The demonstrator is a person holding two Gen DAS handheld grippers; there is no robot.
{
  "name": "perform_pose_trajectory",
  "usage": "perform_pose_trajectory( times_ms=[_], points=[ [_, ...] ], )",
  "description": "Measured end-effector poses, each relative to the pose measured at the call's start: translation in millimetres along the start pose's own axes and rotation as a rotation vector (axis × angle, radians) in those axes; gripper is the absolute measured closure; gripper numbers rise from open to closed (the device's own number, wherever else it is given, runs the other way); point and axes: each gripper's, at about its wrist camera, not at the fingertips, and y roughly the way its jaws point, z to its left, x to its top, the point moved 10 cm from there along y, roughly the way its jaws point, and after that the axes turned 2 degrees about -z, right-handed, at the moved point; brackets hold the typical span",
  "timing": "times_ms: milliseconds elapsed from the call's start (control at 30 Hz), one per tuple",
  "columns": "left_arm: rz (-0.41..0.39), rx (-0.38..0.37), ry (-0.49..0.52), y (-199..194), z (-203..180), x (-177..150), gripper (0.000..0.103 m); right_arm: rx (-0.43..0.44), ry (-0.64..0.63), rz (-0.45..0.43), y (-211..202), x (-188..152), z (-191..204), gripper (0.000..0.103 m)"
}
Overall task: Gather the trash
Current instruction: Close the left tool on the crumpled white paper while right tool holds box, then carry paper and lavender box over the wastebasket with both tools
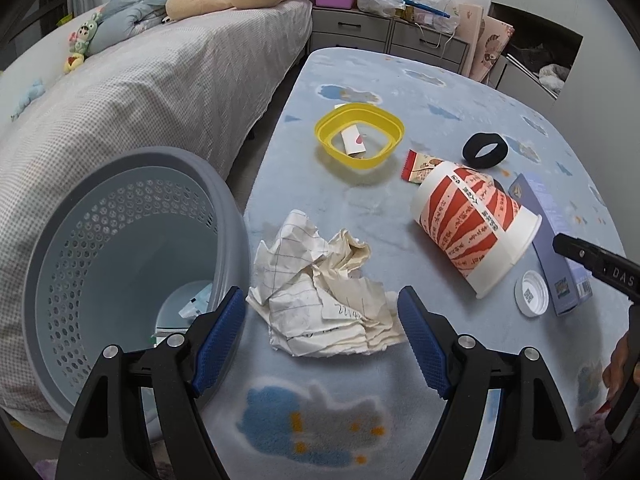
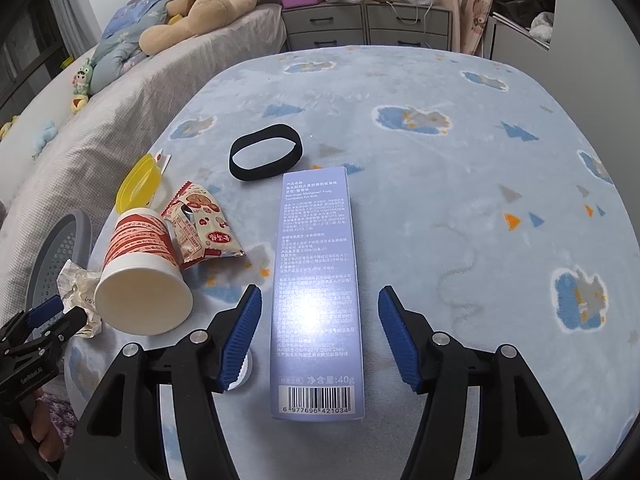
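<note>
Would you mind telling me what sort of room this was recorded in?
Most likely a bedroom, perhaps a child's: a bed with a large teddy bear runs along the left, and grey drawer units stand against the far wall.

I see even, soft indoor light, sharp focus, strong fisheye bending with dark corners, and white glare on the glossy lavender cardboard box [image 2: 316,292].

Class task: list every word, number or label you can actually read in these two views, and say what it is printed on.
"6 977696 421034": under the barcode on the purple box.
"净含量:40g": same box, above the barcode.
"Toothpaste For Kids": near the box's top; the remaining small print is too fine.
"DAS": on the right gripper, cut off at the frame edge.
Paper cup, snack wrapper, crumpled paper: writing unreadable.
</note>
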Motion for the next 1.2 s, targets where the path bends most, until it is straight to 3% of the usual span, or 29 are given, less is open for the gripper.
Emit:
perform_pose_trajectory(
  times_ms=[333, 400, 467, 567, 800, 833, 1033, 1200],
  points=[
    [0.003, 0.0, -0.027, 16.1, -3.3, 7.4, 0.028, -0.004, 0.003, -0.002, -0.5, 0.2, -2.1, 0.043],
    [-0.001, 0.01, -0.026, 18.0, -2.7, 8.9, 0.032, -0.002, 0.006, 0.001, -0.2, -0.2, -3.8, 0.043],
    [0.004, 0.011, -0.02, 19.9, -3.4, 9.2, 0.045, -0.005, 0.005, 0.003, 0.0, -1.3, -4.9, 0.043],
    [-0.011, 0.017, -0.008, 18.0, -4.5, 10.0, 0.051, -0.006, 0.001, 0.005, 0.2, -2.3, -5.6, 0.043],
    [-0.034, 0.016, 0.023, 8.0, -8.7, 8.1, 0.057, -0.005, 0.001, 0.005, 0.8, -2.5, -6.0, 0.043],
    [-0.036, 0.015, 0.028, 6.5, -9.1, 8.1, 0.067, -0.006, 0.0, 0.005, 0.6, -2.6, -5.9, 0.043],
    [-0.051, 0.0, 0.027, -0.6, -9.8, 9.9, 0.067, -0.028, -0.016, 0.023, 7.4, -6.5, -5.5, 0.044],
    [-0.053, -0.014, 0.023, -3.6, -9.2, 9.3, 0.067, -0.035, -0.036, 0.033, 12.2, -9.8, -0.4, 0.059]
  ],
)
